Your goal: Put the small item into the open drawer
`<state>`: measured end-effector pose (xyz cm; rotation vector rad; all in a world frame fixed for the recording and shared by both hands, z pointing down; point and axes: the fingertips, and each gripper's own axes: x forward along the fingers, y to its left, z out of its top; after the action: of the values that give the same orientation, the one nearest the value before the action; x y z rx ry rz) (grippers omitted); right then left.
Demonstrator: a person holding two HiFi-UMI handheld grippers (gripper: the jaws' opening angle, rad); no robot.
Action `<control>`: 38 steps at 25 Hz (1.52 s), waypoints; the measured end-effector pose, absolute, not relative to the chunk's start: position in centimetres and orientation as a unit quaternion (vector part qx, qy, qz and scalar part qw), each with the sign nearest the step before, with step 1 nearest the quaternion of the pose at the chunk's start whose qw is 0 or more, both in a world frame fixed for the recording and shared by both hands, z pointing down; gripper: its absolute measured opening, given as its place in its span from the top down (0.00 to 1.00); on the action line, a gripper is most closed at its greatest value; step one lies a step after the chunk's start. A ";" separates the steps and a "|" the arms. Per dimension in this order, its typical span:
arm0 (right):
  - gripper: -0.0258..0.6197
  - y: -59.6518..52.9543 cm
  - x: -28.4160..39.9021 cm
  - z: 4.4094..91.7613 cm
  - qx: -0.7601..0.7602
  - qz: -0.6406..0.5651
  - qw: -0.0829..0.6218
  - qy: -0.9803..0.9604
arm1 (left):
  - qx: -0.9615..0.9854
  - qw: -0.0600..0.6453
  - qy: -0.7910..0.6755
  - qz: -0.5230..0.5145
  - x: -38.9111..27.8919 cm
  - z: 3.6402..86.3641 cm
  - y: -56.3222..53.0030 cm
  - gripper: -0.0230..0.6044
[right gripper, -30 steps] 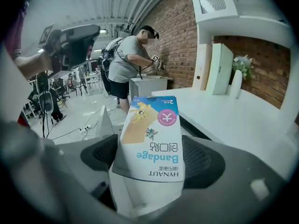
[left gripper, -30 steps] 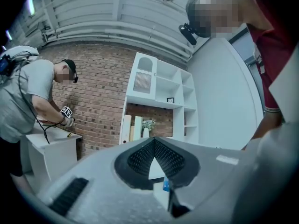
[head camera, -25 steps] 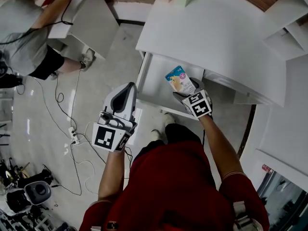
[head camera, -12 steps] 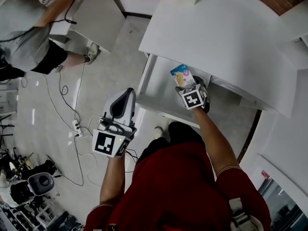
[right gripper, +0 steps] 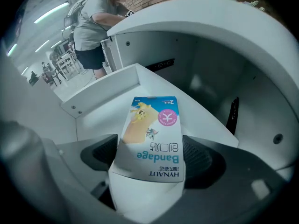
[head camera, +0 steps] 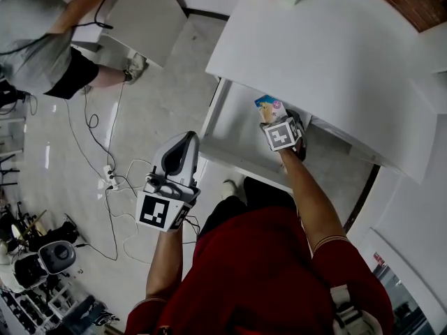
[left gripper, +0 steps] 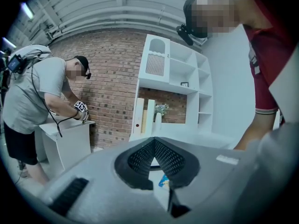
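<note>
The right hand-held gripper [right gripper: 149, 161] grips 1 bandage box [right gripper: 152, 129] between its 2 jaws, holding it over the 1 open drawer [head camera: 227, 128] under the white surface [head camera: 328, 54]. The left hand-held gripper [head camera: 183, 145] hangs just outside the drawer, jaws together, empty.

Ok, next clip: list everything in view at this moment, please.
bandage box: 1, blue and yellow, held over the drawer
drawer: 1, white, open under the desk
desk: 1, white, ahead
shelf unit: 1, white, by brick wall
other person: 1, grey shirt, at a white table
cables: several, on the floor
left gripper: grey, shut, empty
right gripper: grey, shut on the bandage box
</note>
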<state>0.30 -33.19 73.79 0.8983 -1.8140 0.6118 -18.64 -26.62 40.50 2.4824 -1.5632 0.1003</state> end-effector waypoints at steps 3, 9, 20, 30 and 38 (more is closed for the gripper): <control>0.27 -33.7 0.4 74.2 0.377 0.246 0.500 -0.740 | 0.839 0.105 -0.532 0.035 -18.9 40.9 -26.9 0.95; 0.25 -34.5 0.5 74.2 0.378 0.237 0.500 -0.743 | 0.841 0.109 -0.530 0.034 -19.1 41.2 -27.8 0.95; 0.68 -34.3 0.2 71.6 0.385 0.177 0.469 -0.775 | 0.853 0.116 -0.507 0.031 -18.2 41.8 -28.1 0.95; 0.94 -33.6 0.3 67.4 0.407 0.136 0.419 -0.800 | 0.869 0.116 -0.481 0.028 -16.6 41.8 -27.5 0.95; 0.94 -32.2 -1.9 59.1 0.402 0.113 0.307 -0.855 | 0.877 0.115 -0.464 0.039 -15.2 42.8 -27.1 0.95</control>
<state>-1.90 -32.19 59.12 1.0631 -2.2626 0.2981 -15.17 -27.09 42.75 2.5712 -1.3613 0.1151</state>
